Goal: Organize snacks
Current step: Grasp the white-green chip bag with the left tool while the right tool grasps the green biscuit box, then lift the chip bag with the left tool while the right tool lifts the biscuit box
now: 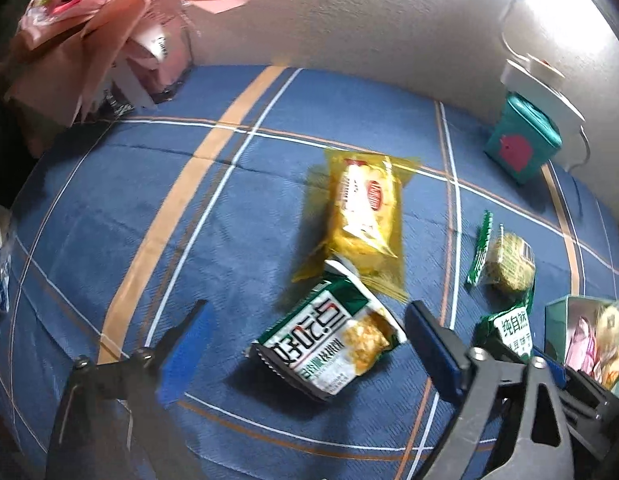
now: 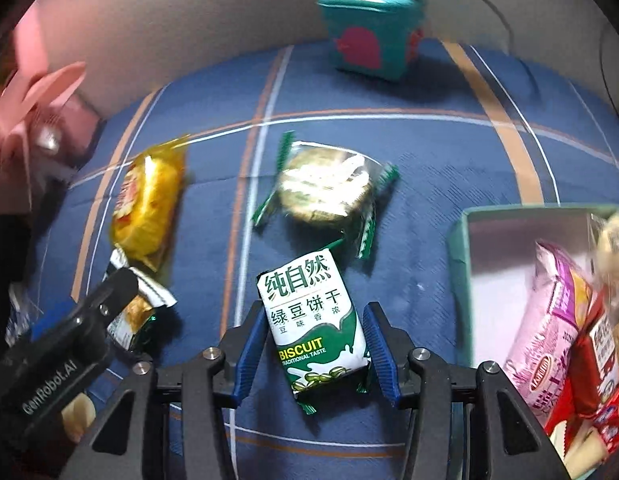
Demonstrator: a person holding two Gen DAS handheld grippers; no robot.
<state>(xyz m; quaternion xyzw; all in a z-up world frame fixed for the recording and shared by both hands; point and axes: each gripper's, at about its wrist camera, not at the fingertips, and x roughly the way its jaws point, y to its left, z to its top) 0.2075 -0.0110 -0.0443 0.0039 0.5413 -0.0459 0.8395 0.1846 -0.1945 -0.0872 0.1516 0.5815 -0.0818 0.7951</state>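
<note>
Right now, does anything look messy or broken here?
Nothing looks broken or spilled. Four snacks still lie loose on the blue plaid cloth instead of in the green box: a yellow packet, a round clear-wrapped biscuit, a green bean biscuit pack, and a green-and-white packet.

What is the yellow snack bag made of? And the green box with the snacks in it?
The yellow snack bag looks like thin, shiny plastic film: it glints and has crimped, see-through ends. The green box seems to be stiff cardboard with a matte finish: straight flat walls, a pale dull inside. I cannot be sure.
</note>
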